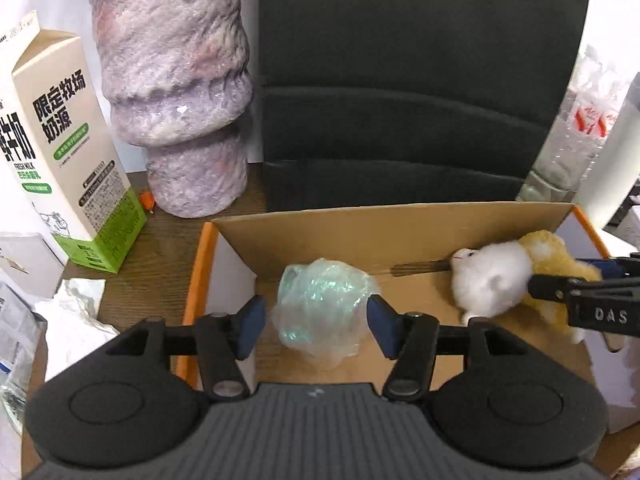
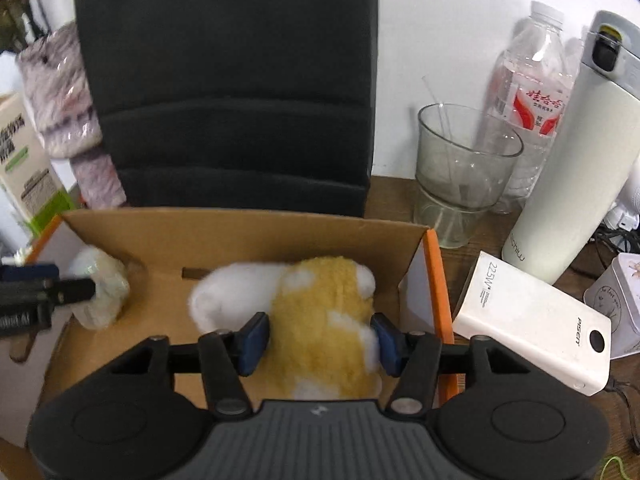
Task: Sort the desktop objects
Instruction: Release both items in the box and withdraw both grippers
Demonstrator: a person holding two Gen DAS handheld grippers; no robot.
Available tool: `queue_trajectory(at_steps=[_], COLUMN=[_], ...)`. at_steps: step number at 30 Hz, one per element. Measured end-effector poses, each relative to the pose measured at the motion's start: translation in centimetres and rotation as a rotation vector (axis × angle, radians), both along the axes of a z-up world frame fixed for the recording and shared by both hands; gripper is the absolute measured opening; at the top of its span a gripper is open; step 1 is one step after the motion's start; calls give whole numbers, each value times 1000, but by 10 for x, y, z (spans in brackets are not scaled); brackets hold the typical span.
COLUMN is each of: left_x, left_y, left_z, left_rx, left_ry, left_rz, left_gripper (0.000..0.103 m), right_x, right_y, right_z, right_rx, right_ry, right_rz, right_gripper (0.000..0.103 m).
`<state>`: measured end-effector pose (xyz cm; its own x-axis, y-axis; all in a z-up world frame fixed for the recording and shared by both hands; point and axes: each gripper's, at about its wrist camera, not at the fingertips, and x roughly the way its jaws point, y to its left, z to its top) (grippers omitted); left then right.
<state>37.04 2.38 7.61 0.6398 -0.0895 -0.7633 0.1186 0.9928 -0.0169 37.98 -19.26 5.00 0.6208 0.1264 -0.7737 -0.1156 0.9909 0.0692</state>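
An open cardboard box (image 1: 320, 228) with an orange rim stands on the wooden desk; it also shows in the right wrist view (image 2: 240, 232). My left gripper (image 1: 316, 322) is inside it, its blue pads on either side of a crumpled clear plastic wrap (image 1: 320, 304) that rests on the box floor. My right gripper (image 2: 320, 338) has its pads against a yellow-and-white plush toy (image 2: 320, 320) lying in the box's right part. The plush toy (image 1: 504, 276) shows in the left wrist view too, with the right gripper's fingers (image 1: 568, 288) on it.
A black chair back (image 1: 420, 80) rises behind the box. A milk carton (image 1: 68, 152) and a fuzzy purple vase (image 1: 176, 92) stand at left. At right stand a glass (image 2: 460, 176), a water bottle (image 2: 528, 96), a white thermos (image 2: 584, 160) and a white power bank (image 2: 536, 320).
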Motion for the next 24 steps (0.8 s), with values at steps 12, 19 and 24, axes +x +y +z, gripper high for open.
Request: queue_trajectory(at_steps=[12, 19, 24], left_x=[-104, -237, -322], left_y=[5, -7, -15], left_z=[87, 76, 51], left_rx=[-64, -67, -112], left_ry=[-70, -176, -209], left_rz=[52, 0, 10], left_gripper=[103, 103, 103], right_x=[-108, -238, -329], right_y=[-8, -25, -27], right_z=[84, 84, 65], right_rx=[67, 150, 134], right_ry=[-154, -217, -267], right_rz=[92, 110, 111], right_gripper=[88, 91, 97])
